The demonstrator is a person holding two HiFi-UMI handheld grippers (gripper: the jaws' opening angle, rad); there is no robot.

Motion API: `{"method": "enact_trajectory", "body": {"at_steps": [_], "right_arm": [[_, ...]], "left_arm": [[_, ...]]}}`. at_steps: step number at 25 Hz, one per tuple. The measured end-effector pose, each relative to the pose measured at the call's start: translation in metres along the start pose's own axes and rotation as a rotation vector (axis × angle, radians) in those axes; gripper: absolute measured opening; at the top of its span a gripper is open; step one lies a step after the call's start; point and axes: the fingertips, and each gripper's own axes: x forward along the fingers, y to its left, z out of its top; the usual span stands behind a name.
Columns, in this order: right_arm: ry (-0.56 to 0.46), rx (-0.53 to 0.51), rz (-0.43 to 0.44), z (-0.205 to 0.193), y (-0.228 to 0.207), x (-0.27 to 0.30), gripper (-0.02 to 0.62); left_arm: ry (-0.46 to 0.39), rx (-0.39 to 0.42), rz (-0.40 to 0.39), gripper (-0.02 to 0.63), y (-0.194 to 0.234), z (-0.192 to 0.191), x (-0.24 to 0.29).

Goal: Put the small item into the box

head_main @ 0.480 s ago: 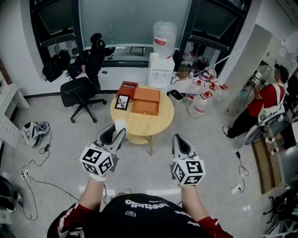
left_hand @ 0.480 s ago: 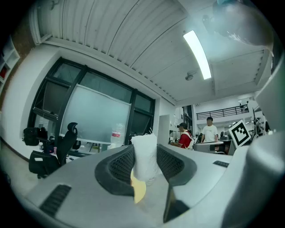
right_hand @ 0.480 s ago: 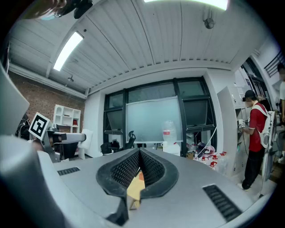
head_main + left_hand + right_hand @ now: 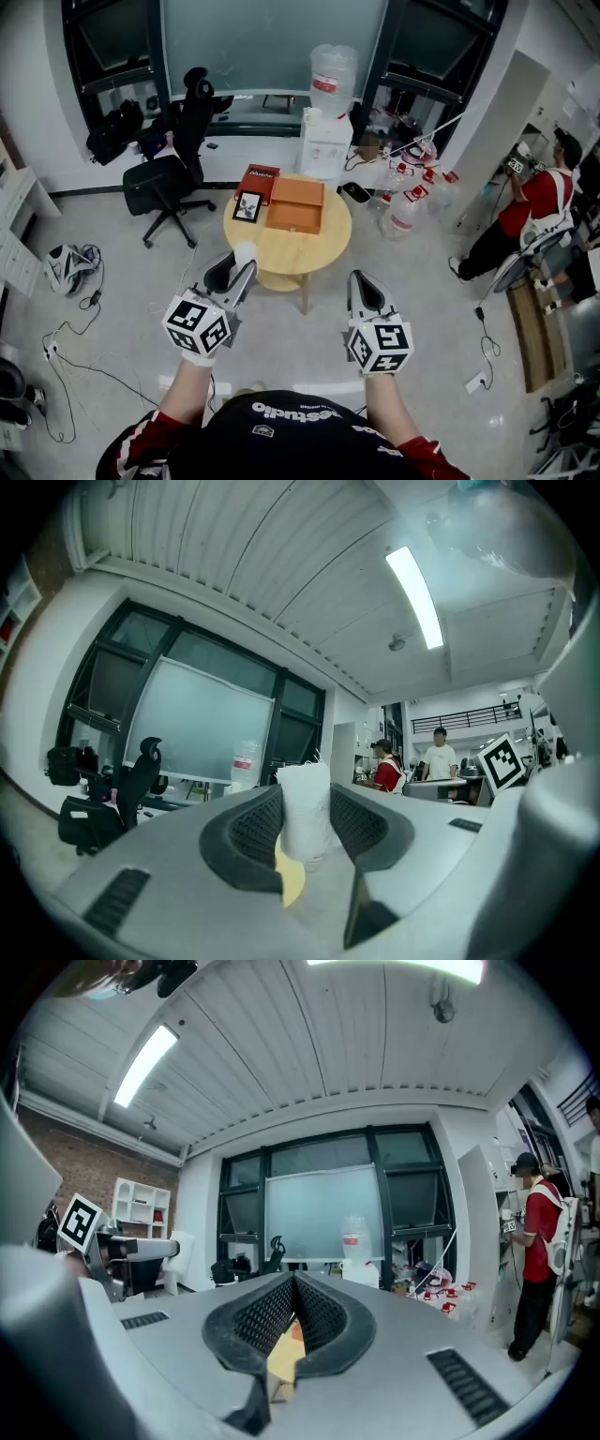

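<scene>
Head view: my left gripper (image 4: 240,261) is held level in front of me, and a small white item (image 4: 245,250) sticks up from between its fingers. Just past those fingertips is the near edge of the round wooden table (image 4: 314,253). The orange box (image 4: 294,204) sits further beyond them on the tabletop, so the item is well short of the box. Left of the box lie a dark red flat box (image 4: 258,178) and a small framed picture (image 4: 247,206). My right gripper (image 4: 362,281) is alongside, its fingertips stopping just short of the table's rim.

Left gripper view: the white item fills the gap between the two dark pads (image 4: 255,825). Both pads press on its sides, so the fingers are clamped on it. Its top rises above the fingertips.

Right gripper view: the ribbed pads (image 4: 267,1316) meet at their tips and I see nothing caught between them. Through the narrow slit below the tips, a sliver of orange and pale wood shows. Far beyond the fingers, off to the right, stands a person in a red top (image 4: 537,1251).
</scene>
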Motion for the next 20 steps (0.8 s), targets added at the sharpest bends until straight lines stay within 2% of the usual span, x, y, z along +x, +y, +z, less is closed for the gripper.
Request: {"method": "enact_trajectory", "body": {"at_steps": [5,20], "right_arm": [[-0.030,0.033,-0.001,0.003,0.002,0.000,0.026],[-0.008,0.037,0.008,-0.002,0.024,0.034,0.028]], "left_arm": [[0.001,-0.004,-0.004,0.169,0.002,-0.001,-0.003],[0.007,-0.015,-0.019,0.169,0.039,-0.002,0.000]]}}
